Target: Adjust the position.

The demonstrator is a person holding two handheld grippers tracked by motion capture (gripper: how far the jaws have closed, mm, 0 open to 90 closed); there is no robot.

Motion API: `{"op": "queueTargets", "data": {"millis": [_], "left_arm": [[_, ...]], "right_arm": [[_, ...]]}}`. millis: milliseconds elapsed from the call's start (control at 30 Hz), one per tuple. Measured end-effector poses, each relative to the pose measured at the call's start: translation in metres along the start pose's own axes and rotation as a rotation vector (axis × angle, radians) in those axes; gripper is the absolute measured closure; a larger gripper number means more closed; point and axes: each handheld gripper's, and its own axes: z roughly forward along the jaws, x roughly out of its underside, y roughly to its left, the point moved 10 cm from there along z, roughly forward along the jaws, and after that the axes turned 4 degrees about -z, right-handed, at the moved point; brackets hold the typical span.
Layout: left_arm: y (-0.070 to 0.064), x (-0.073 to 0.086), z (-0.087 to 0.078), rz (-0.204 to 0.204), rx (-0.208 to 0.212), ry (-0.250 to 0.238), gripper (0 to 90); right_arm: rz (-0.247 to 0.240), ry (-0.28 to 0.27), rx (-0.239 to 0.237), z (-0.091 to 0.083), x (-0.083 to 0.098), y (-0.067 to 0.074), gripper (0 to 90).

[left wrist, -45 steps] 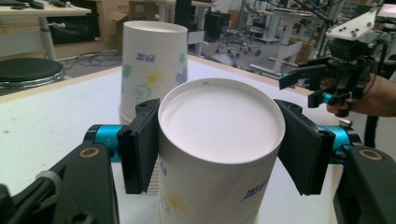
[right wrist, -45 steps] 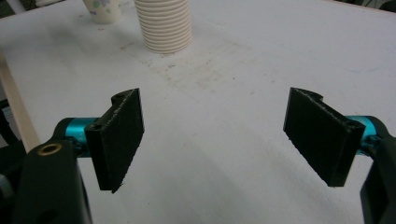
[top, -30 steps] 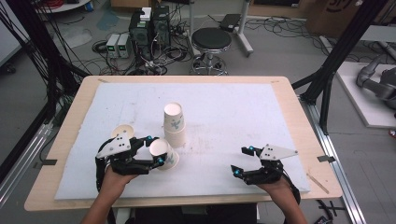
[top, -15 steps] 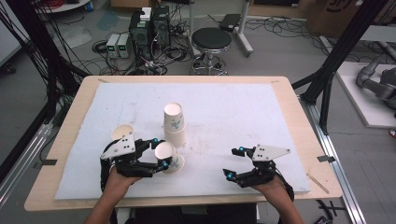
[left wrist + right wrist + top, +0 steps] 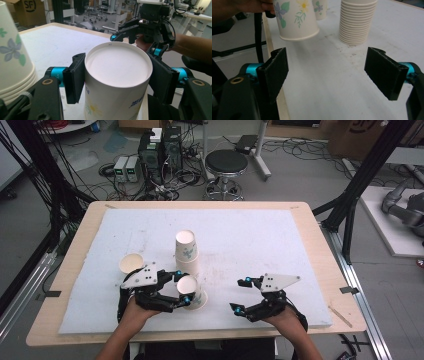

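Observation:
My left gripper (image 5: 183, 288) is shut on a flowered paper cup (image 5: 117, 82); its black pads (image 5: 75, 77) press both sides just below the cup's white base. The cup is upside down and slightly tilted, its rim (image 5: 298, 35) hanging a little above the white mat (image 5: 280, 245). A stack of upside-down paper cups (image 5: 186, 251) stands just behind it, also seen as the stack (image 5: 355, 21). My right gripper (image 5: 241, 295) is to the cup's right, open, with nothing between its jaws and only mat in the gap of the right gripper (image 5: 328, 75).
A single upright paper cup (image 5: 131, 264) stands left of the stack, behind my left hand. The mat covers a wooden table (image 5: 320, 235). A stool (image 5: 226, 165) and electronics sit on the floor beyond the far edge.
My right gripper has moved left towards the held cup. My left gripper has shifted a little to the right with the cup in it.

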Motion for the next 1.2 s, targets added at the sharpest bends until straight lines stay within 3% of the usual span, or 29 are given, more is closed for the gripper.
{"op": "queueTargets", "data": {"millis": [367, 533, 800, 1200], "left_arm": [[-0.006, -0.004, 0.016, 0.019, 0.044, 0.037, 35.6], [-0.009, -0.006, 0.025, 0.004, 0.058, 0.037, 35.4], [-0.015, -0.005, 0.039, 0.005, 0.088, 0.05, 35.3], [-0.02, -0.006, 0.045, 0.004, 0.117, 0.045, 35.4]], "right_arm": [[-0.046, 0.016, -0.072, 0.02, -0.012, 0.007, 19.8], [-0.054, 0.017, -0.099, 0.026, -0.014, 0.011, 19.9], [-0.044, -0.005, -0.123, 0.029, -0.015, 0.016, 19.9], [-0.044, 0.001, -0.142, 0.032, -0.012, 0.02, 19.9]]}}
